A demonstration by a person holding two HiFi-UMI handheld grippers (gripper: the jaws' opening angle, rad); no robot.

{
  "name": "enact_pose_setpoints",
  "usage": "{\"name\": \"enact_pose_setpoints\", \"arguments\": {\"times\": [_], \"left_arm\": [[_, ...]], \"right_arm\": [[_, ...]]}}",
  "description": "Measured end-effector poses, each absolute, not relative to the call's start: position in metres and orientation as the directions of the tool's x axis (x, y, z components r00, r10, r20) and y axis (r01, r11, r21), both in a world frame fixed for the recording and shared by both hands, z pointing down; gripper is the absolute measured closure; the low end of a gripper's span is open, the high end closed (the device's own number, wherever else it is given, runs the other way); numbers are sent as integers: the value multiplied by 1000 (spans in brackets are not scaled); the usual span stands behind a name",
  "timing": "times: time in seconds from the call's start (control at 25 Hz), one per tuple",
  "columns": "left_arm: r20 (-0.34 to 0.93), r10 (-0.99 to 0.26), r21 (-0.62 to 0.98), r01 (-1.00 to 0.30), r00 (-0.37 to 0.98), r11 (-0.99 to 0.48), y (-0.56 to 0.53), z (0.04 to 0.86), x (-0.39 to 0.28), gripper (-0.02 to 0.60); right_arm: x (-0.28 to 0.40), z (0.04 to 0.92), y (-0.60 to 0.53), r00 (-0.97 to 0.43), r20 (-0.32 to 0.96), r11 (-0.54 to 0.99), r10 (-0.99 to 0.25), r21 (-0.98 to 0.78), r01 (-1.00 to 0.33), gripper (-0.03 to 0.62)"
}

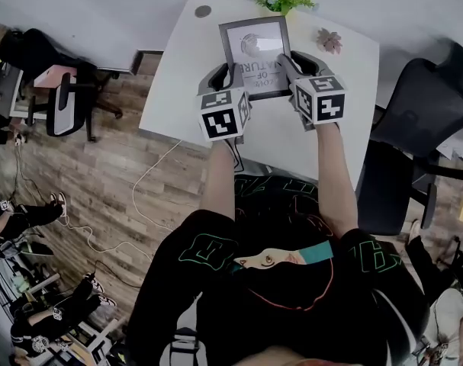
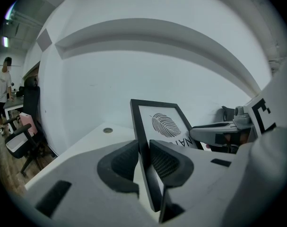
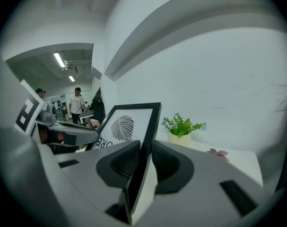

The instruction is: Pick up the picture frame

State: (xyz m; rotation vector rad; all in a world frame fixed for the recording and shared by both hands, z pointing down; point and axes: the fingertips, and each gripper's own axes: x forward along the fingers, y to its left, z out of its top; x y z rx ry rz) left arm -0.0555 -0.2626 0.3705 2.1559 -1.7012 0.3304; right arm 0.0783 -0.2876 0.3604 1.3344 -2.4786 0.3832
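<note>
Two clamps on: left gripper [image 2: 143, 146] and right gripper [image 3: 145, 148] each pinch a side edge of the picture frame [image 1: 255, 44], tilted above the white table [image 1: 181, 82]. Raise both hands evenly; any twist could lever the thin rim free.

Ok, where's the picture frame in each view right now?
Head view: picture frame top centre, over the white table.
Left gripper view: picture frame centre, gripped edge-on by the jaws.
Right gripper view: picture frame centre-left, gripped between the jaws.
Shared landmark: its leaf print, visible in all three.
</note>
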Motion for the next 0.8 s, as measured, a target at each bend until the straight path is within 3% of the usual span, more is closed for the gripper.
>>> {"name": "enact_pose_setpoints", "arguments": {"times": [0.8], "left_arm": [[222, -938, 78, -964, 266, -255, -268, 286, -45, 499]], "right_arm": [[89, 270, -286, -509, 202, 524, -837, 26, -851, 510]]}}
